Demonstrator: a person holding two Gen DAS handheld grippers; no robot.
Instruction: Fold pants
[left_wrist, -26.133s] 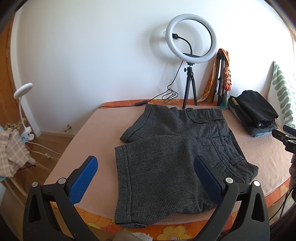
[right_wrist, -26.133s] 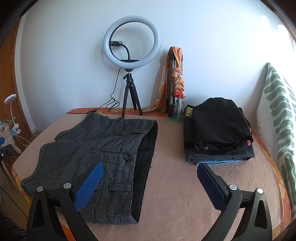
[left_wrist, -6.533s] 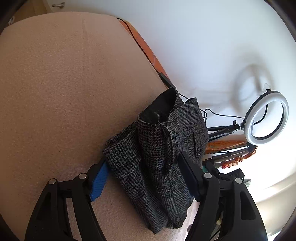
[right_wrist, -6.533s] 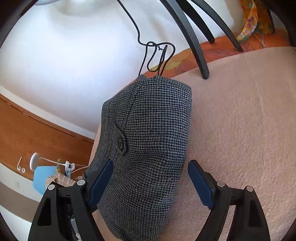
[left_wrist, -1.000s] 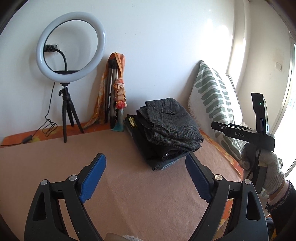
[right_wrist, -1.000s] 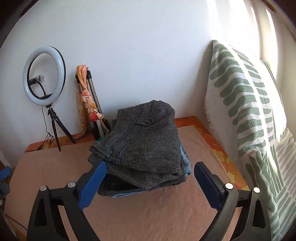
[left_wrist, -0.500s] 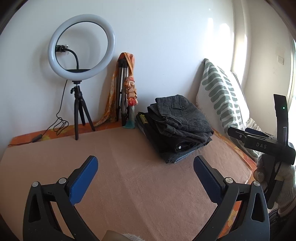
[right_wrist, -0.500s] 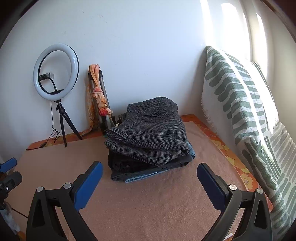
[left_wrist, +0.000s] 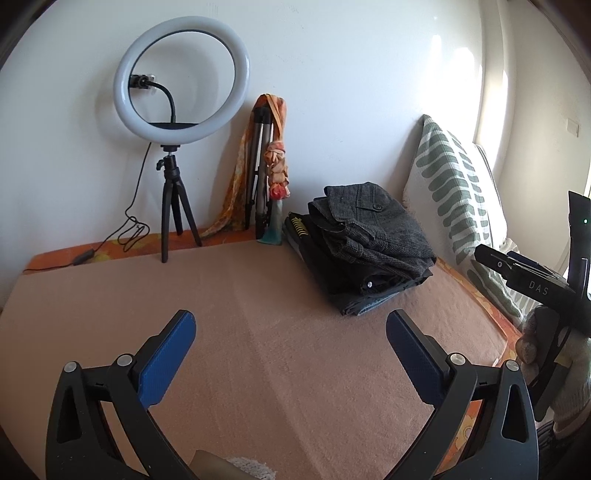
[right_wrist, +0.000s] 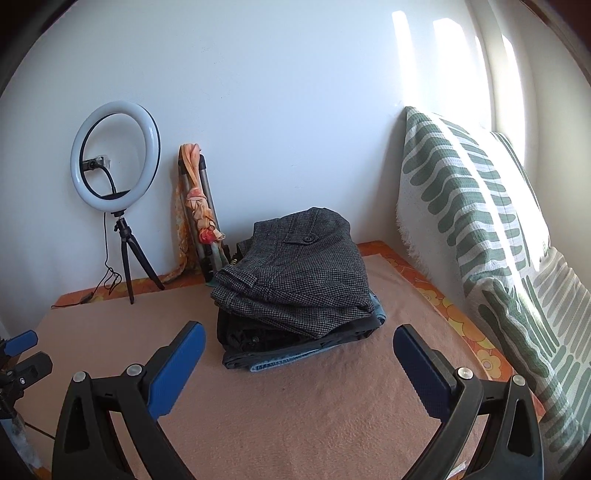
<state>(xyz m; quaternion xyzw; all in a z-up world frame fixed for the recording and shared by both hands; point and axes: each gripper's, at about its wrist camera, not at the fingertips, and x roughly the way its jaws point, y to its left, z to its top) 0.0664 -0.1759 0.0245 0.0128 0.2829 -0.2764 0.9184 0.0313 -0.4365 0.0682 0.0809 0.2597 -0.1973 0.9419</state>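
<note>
Pants: grey houndstooth folded pants (right_wrist: 295, 280) are being carried atop a dark clothes stack (right_wrist: 291, 343) — on the peach blanket-covered surface (right_wrist: 295, 413).
Left gripper (left_wrist: 291, 354): being held spread — nothing between.
Right gripper (right_wrist: 299, 365): being held spread, empty.

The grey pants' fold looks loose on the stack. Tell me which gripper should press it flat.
Right. The right gripper is open with the folded grey pants straight ahead between its fingers; from the left gripper, also open, the stack sits off to the right.

Folded pants (right_wrist: 295, 273) top a clothes stack (right_wrist: 291, 343), ring light (right_wrist: 115, 157) left, pillow (right_wrist: 461, 221) right.
</note>
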